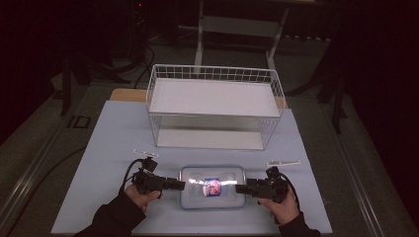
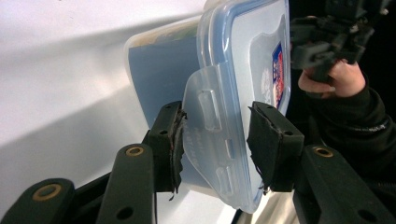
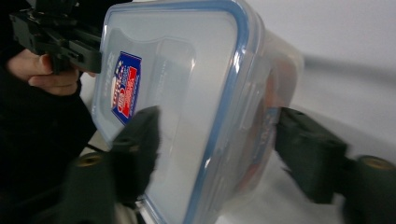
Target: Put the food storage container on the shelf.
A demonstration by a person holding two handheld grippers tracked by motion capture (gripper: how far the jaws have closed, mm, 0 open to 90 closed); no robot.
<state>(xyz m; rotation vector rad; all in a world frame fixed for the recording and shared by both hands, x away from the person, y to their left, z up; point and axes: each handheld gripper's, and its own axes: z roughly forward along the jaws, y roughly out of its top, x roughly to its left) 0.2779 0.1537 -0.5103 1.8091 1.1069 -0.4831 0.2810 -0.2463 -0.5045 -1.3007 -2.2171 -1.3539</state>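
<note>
My pale blue surface (image 1: 113, 138) takes up the middle of the high view, lit against a dark room; grey floor runs along both sides, cables trail at the upper left, and a pale metal frame stands at the top centre. A white wire basket with a white shelf board (image 1: 213, 106) sits on the far half of the surface. Two small white strips (image 1: 283, 162) lie to either side of the near half. In the lower centre lies the clear plastic box with a blue-rimmed lid and a red-and-blue sticker (image 1: 212, 186). My left claw (image 2: 215, 140) is partly open, its pads either side of the lid's end latch tab. My right claw (image 3: 217, 140) is spread wide around the box's opposite end, not pressing it.
</note>
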